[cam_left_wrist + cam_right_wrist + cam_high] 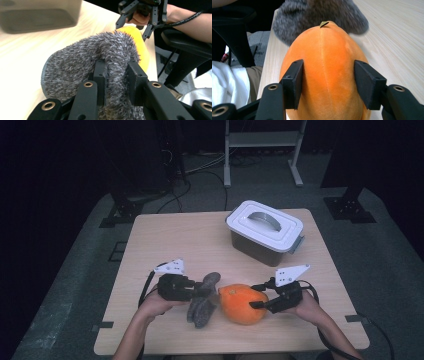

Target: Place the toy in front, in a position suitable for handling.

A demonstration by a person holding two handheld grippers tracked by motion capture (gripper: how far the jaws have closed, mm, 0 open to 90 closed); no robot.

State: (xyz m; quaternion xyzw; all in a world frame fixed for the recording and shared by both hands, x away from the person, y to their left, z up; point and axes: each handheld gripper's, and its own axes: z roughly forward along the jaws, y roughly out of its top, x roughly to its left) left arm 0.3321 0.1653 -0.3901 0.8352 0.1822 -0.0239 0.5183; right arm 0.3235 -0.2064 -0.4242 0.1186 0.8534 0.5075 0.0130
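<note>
A grey fuzzy slipper [202, 306] lies on the wooden table [175, 240] near its front edge. My left gripper [200, 292] is shut on it; in the left gripper view the jaws [117, 72] pinch a fold of the grey fuzz [75, 62]. Just right of it, touching it, sits an orange plush fruit [242, 304]. My right gripper [252, 296] reaches in from the right with a pad on each side of it. In the right gripper view both pads [328, 80] press into the orange plush [327, 50], and the grey slipper [312, 12] lies beyond.
A grey plastic box [264, 232] with a white handled lid stands at the back right of the table; it appears blurred [37, 17] in the left gripper view. A black chair [185, 45] is at the person's side. Cables and a metal stand [262, 150] are on the floor beyond.
</note>
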